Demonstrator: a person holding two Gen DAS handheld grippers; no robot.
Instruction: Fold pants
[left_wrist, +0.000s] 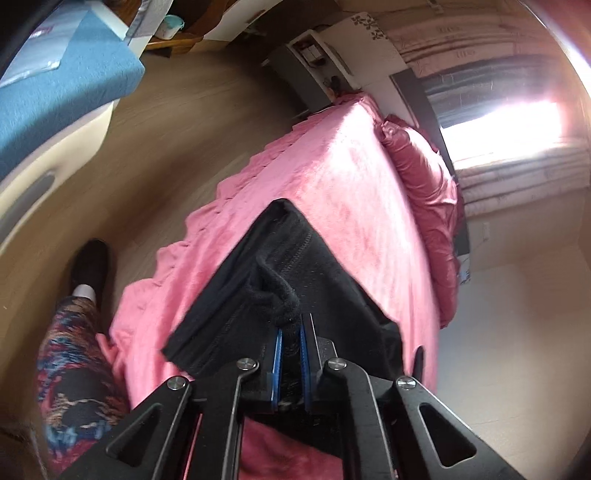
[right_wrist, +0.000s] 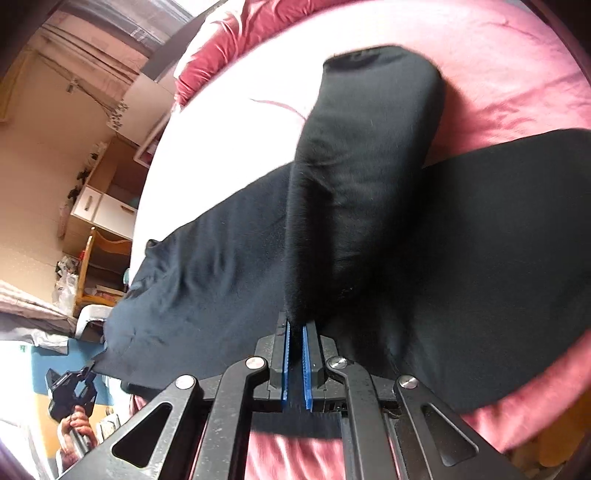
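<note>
Bedroom: wide bed under a pink plush bedspread (left_wrist: 343, 155), wooden floor alongside, bright window beyond.
Pants: black soft-knit pants (right_wrist: 207, 280) lie across the bedspread, their long axis running crosswise ahead of the right fingers, from the far right to the waist end on the left.
Raised part: one black fold of the pants stands up from the right fingers and leans away over the flat part.
Right gripper (right_wrist: 296, 354): blue pads clenched on the near edge of that raised fold.
Left gripper (left_wrist: 291, 354): blue pads clamped on a bunched black waist edge with its thick cord, lifted just ahead of the fingers.
Coming move, as a judgement: both hands hold cloth; the right is nearer the flat part and would carry its fold across that long axis.
</note>
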